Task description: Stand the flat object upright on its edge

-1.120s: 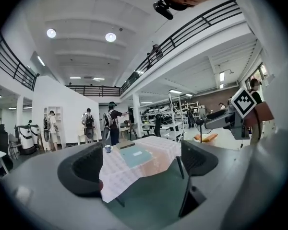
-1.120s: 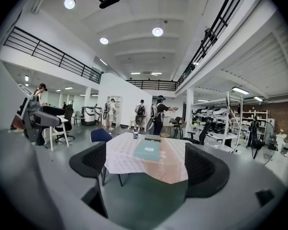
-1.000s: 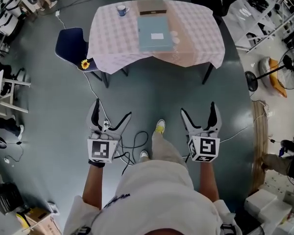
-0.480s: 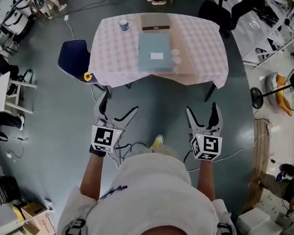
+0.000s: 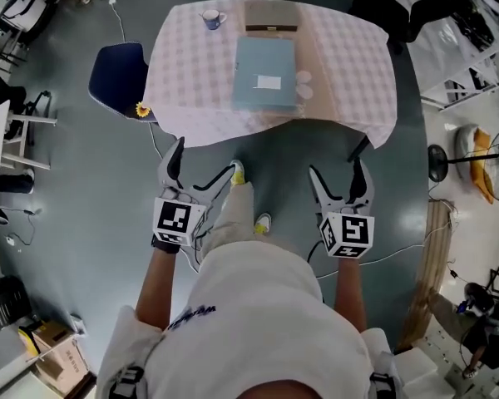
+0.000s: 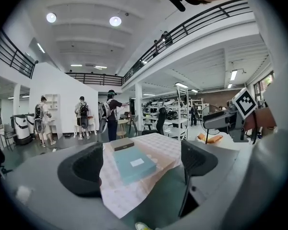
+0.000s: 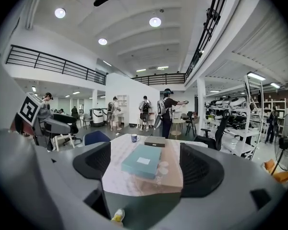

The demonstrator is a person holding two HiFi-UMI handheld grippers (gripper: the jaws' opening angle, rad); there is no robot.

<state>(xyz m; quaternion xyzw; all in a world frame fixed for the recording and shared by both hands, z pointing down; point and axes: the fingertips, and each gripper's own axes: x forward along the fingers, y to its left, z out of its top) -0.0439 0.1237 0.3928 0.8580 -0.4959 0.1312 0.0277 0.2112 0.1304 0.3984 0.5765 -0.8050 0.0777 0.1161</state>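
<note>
**Item 1. Teal flat box** [image 5: 266, 73], white label on its top face. It lies flat on its broad face, about mid-way across the surface and toward the near edge. No edge is raised, so the task proper is judged not yet begun.

**Item 2. Surface** [image 5: 183, 65], under a pale checked cloth that overhangs every side. The box's near edge sits close to the front drop, which suits a reach from where the person stands.

**Item 3. Left tongs** [image 5: 205, 160]. Jaws wide apart with nothing between them. Held low, short of the surface's front edge and aimed at it, with the box framed between the jaws in the left gripper view.

**Item 4. Right tongs** [image 5: 337, 171]. Jaws wide and empty, though they have just been closing a little. Held level with the left pair and well apart from it, probably so each can take one side of the box.

**Item 5. Brown flat box** [image 5: 272, 15], just beyond the teal one at the far edge. It could limit any push away from the person.

**Item 6. Mug** [image 5: 210, 17], at the far left corner, clear of the work.

**Item 7. Two pale round items** [image 5: 303, 86], just beside the teal box's right edge. What they are cannot be told. They may obstruct the right pair.
</note>
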